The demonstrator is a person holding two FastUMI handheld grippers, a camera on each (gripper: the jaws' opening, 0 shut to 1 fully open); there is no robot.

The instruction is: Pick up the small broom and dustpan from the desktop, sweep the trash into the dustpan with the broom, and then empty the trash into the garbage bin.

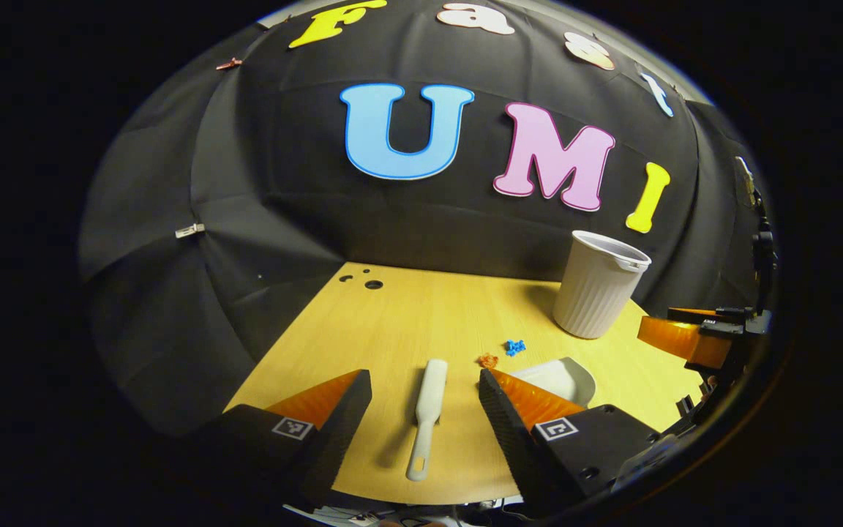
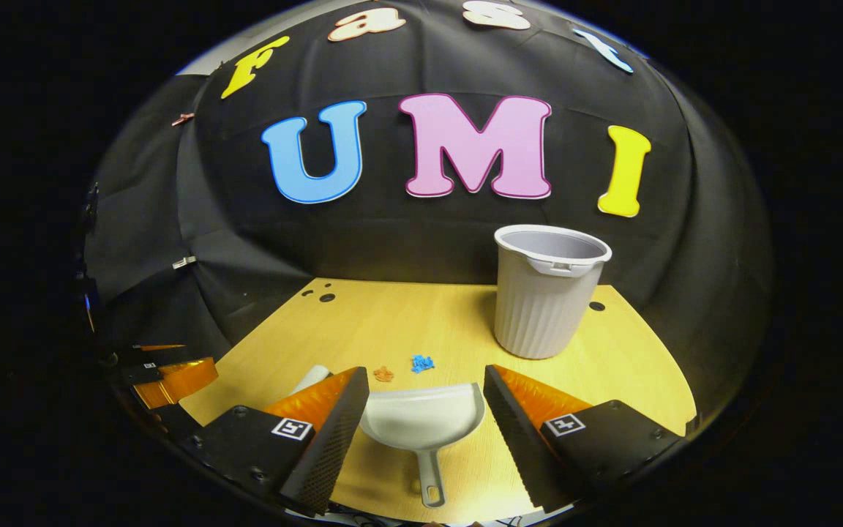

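Note:
A small white broom [image 1: 426, 410] lies flat on the wooden desktop [image 1: 407, 315], handle toward me. My left gripper [image 1: 424, 376] hovers open over it, one finger on each side, not touching. The white dustpan [image 2: 421, 417] rests on the desktop with its handle toward me, and my right gripper [image 2: 425, 372] stands open around it without contact. Two bits of trash, an orange one [image 2: 383, 374] and a blue one [image 2: 422, 363], lie just beyond the dustpan's mouth. In the left gripper view the dustpan [image 1: 564, 377] peeks out behind my right-hand finger, near the orange trash [image 1: 488, 360] and the blue trash [image 1: 515, 347].
A ribbed grey garbage bin [image 2: 547, 293] stands upright at the back right of the desktop, also seen as the bin [image 1: 600, 284]. Small holes [image 1: 373, 284] mark the far left corner. The other gripper shows at the edges: right gripper [image 1: 685, 338], left gripper [image 2: 173, 377].

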